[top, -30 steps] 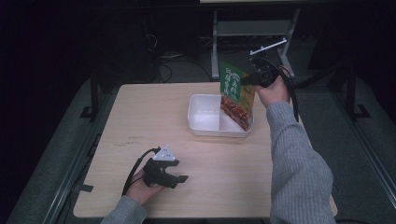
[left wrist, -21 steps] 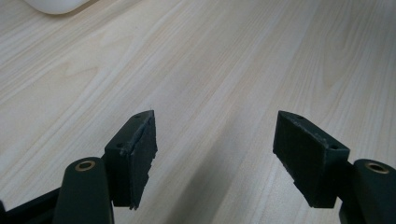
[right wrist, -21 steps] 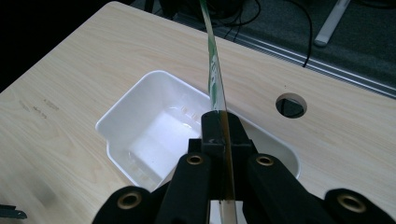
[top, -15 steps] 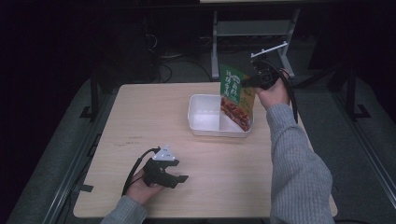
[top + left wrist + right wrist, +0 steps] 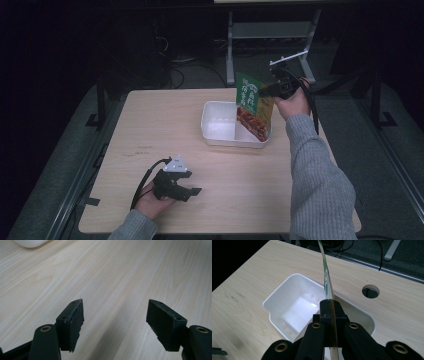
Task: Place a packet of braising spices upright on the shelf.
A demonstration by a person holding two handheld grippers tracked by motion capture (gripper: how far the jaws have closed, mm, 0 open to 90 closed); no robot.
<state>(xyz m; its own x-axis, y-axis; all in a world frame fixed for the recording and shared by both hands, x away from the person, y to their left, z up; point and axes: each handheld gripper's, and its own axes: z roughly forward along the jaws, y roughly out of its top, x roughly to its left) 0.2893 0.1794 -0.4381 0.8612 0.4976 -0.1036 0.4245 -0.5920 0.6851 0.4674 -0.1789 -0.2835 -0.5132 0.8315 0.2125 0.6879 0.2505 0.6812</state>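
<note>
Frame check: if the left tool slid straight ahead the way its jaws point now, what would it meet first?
Probably nothing soon: the left tool stands open over bare light wooden table. Far ahead, slightly off to one side, sits the white plastic tub; depth is hard to judge.

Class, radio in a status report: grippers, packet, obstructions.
Right gripper shut on food packet, upright above white tub. Left gripper open over table. Nothing blocking.
</note>
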